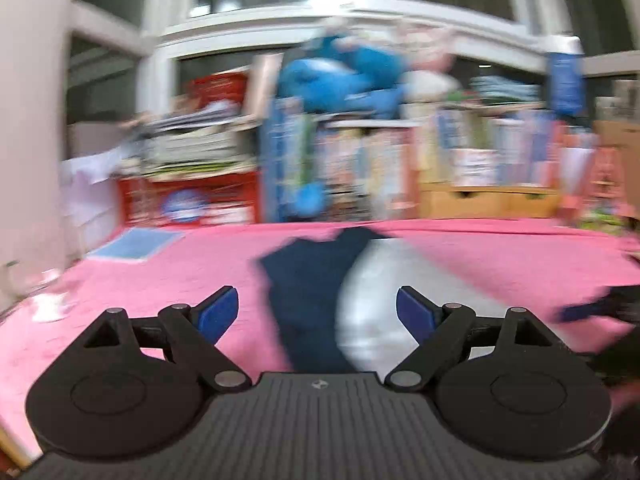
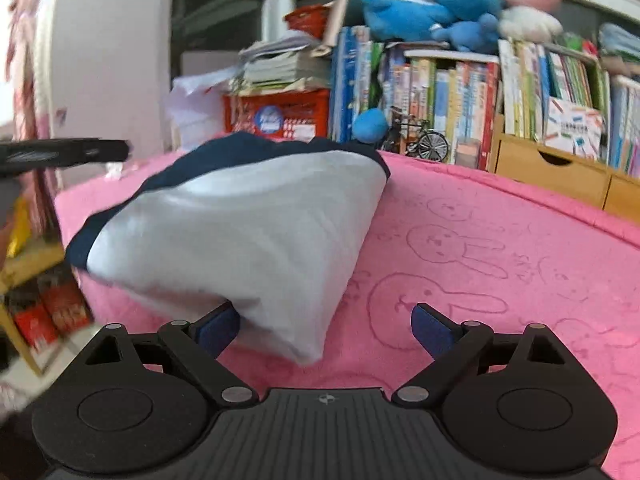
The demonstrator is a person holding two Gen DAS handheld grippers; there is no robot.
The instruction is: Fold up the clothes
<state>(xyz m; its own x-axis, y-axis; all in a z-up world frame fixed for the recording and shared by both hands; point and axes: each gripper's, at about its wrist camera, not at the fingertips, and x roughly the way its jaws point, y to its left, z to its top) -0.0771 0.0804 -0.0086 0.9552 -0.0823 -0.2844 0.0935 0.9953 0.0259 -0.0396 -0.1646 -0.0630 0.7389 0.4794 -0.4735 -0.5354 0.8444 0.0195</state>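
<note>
1. The folded white and navy shirt (image 2: 240, 236) lies on the pink blanket (image 2: 500, 248).
2. The right gripper (image 2: 325, 330) stands wide open around the shirt's near corner, gripping nothing.
3. The left gripper (image 1: 318, 314) hovers open and empty.
4. Books (image 2: 448, 96) and plush toys (image 2: 432, 4) stand behind.

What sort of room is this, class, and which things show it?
Probably a child's bedroom or study: plush toys sit atop crowded bookshelves, and a pink bunny-print blanket lies under the folded garment.

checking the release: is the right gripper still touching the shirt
Cannot tell. In the right wrist view the right gripper is open, and the shirt overlaps its left finger; contact or gap is hidden.
</note>
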